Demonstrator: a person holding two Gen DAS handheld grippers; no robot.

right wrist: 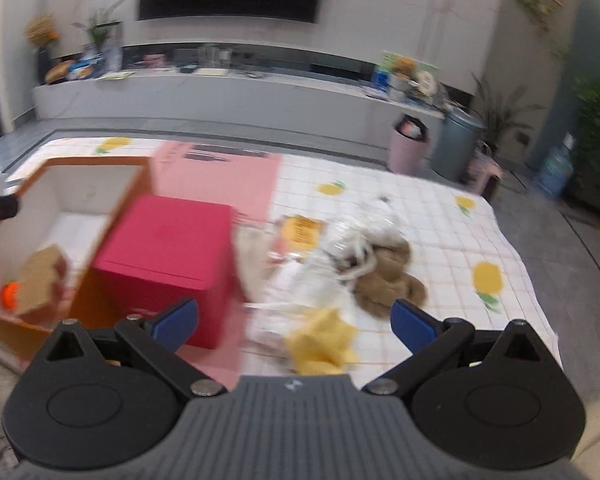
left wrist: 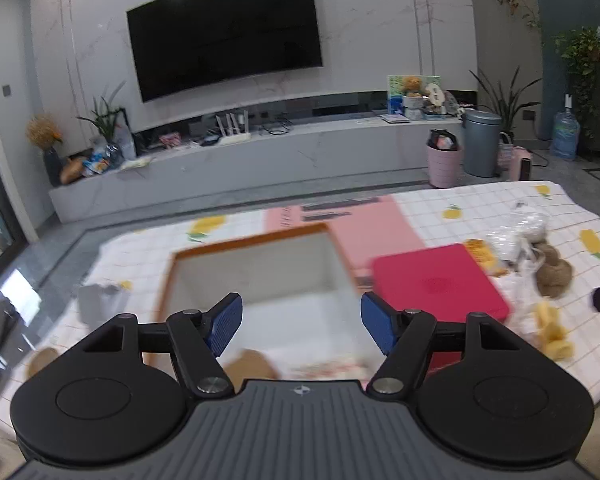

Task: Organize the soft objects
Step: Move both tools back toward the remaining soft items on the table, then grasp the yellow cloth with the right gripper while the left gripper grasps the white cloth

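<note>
On the pineapple-print sheet [right wrist: 440, 216], yellow plush [right wrist: 322, 346] lies beyond the right gripper's [right wrist: 296, 322] wide-open, empty fingers [right wrist: 410, 320].

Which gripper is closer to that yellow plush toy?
Right. The right gripper hangs just over the yellow plush toy; the left gripper faces the open box, the toy off to its right.

Motion blur smears the orange box [left wrist: 256, 268], red box [right wrist: 172, 240] and yellow toy [right wrist: 324, 344].

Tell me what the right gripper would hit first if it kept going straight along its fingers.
Most likely the yellow soft toy lying on the checked cloth between the open right gripper fingers; blur leaves depth unclear.
</note>
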